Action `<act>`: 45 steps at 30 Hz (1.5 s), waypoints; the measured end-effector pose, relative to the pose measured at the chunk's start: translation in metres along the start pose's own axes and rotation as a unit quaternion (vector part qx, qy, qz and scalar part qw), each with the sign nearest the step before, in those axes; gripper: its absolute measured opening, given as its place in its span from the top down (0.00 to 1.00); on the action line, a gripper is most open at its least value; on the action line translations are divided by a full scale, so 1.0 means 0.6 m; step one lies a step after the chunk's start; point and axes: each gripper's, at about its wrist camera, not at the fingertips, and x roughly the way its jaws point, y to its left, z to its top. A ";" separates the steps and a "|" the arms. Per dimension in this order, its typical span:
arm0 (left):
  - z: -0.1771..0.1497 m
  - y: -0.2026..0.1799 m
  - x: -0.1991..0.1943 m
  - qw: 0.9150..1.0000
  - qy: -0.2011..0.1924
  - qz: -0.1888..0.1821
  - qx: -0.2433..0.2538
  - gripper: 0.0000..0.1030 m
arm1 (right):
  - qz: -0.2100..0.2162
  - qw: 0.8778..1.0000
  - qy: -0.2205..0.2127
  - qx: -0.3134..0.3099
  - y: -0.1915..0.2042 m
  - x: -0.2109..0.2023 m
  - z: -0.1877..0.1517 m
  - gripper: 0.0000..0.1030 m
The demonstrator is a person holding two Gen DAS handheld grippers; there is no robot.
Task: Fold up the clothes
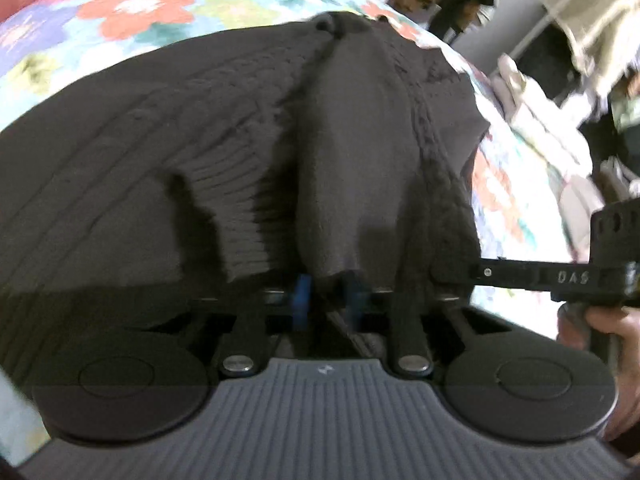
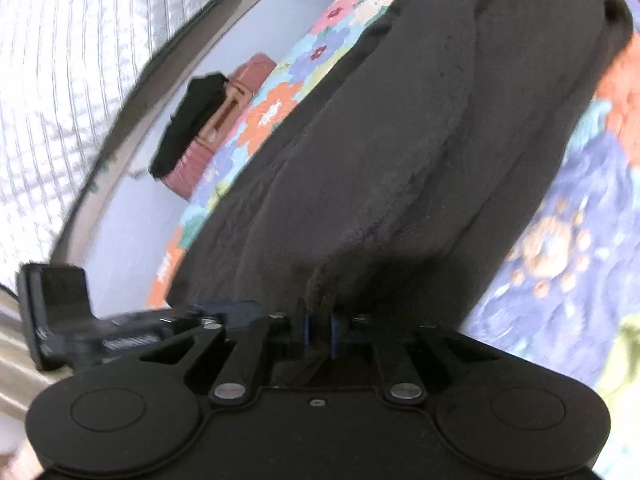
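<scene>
A bedspread printed with large orange, purple and teal flowers (image 1: 132,8) fills the top and right of the left wrist view and the right side and upper middle of the right wrist view (image 2: 560,248). Spread over it lies a dark grey-brown knitted sweater with ribbed bands (image 1: 160,152), taking up the middle of both views (image 2: 400,140). In the upper left of the right wrist view a quilted white panel (image 2: 60,80) stands behind the bed, and below it a pink ribbed pillow (image 2: 200,160) with a black cloth (image 2: 188,120) lying on it sits at the bed's far edge.

The left gripper (image 1: 326,292), at lower centre, has its blue pads pinched onto a raised fold of the sweater. The right gripper (image 2: 319,330), also lower centre, is clamped narrow on the sweater's edge. A hand (image 1: 616,344) holding the right gripper shows at the right edge of the left wrist view.
</scene>
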 end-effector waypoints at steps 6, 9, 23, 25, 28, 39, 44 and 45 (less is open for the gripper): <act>-0.019 -0.009 -0.026 0.999 -0.027 0.041 0.009 0.89 | 0.029 0.999 -0.013 -0.031 0.005 -0.026 -0.017 0.86; -0.033 -0.021 -0.001 0.996 -0.002 0.079 0.031 0.86 | -0.050 0.997 0.015 -0.059 -0.005 -0.013 -0.024 0.79; 0.070 -0.231 -0.034 0.994 -0.075 0.066 0.049 0.77 | 0.031 0.994 -0.082 -0.057 -0.015 -0.250 0.103 0.41; 0.089 -0.271 -0.011 0.993 -0.072 0.079 0.049 0.77 | -0.001 0.995 -0.076 -0.064 -0.017 -0.268 0.130 0.41; 0.110 -0.332 0.033 0.994 -0.067 0.072 0.038 0.70 | -0.060 0.995 -0.047 -0.070 -0.031 -0.286 0.165 0.41; 0.144 -0.489 0.161 0.992 -0.072 0.072 0.079 0.61 | -0.049 0.999 -0.014 -0.004 -0.136 -0.361 0.269 0.36; 0.155 -0.499 0.203 0.993 -0.061 0.078 0.064 0.60 | -0.103 0.992 -0.063 0.047 -0.207 -0.307 0.296 0.36; 0.156 -0.497 0.213 0.994 -0.050 0.079 0.058 0.60 | -0.110 0.991 -0.050 0.051 -0.222 -0.288 0.305 0.36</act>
